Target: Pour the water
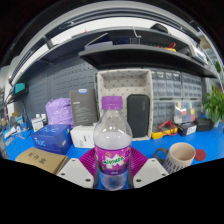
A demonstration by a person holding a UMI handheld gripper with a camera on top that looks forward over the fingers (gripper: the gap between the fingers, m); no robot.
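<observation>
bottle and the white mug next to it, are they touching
Apart. The gripper view shows blue table between the bottle and the white mug; the bottle stands between the gripper fingers.

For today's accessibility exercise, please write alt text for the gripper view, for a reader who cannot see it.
A clear bottle with a purple cap and purple label stands between the tongs, whose pink pads sit at its sides, on a blue table. A white mug stands to the right, with boxes and shelves behind.
</observation>
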